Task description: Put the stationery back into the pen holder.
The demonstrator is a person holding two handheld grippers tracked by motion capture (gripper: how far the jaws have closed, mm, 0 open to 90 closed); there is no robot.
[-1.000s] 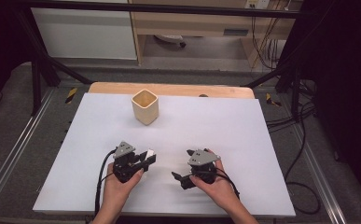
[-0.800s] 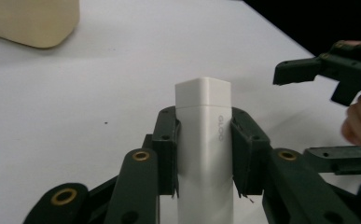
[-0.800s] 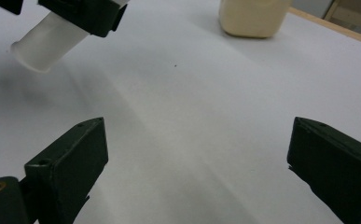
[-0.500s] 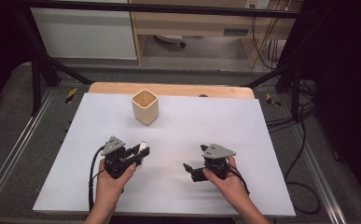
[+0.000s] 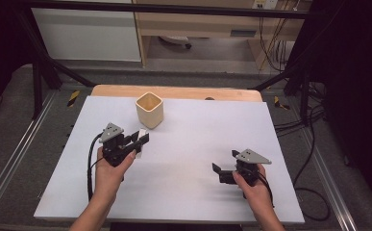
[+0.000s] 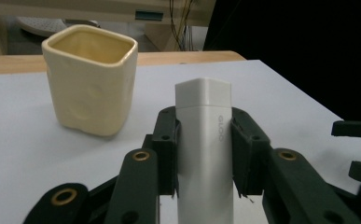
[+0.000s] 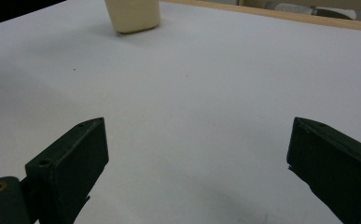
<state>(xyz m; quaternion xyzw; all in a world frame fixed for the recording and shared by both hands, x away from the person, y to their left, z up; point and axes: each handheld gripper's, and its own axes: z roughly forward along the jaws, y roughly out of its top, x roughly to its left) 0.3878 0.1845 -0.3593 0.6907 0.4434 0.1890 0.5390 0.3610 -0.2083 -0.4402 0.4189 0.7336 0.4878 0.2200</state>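
High view, white table (image 5: 183, 144), left gripper (image 5: 140, 139) pinching white tube (image 6: 205, 140), right gripper (image 5: 220, 172) spread

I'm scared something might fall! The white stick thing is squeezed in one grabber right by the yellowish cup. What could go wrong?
1. The left gripper pinches the white bar only at its sides, and the bar is smooth, so it might slip out.
2. The cup stands close in front of the bar; a bump might tip it or push it toward the far edge.
3. The cup's opening looks fairly narrow, so the bar could catch on the rim if aimed inside.
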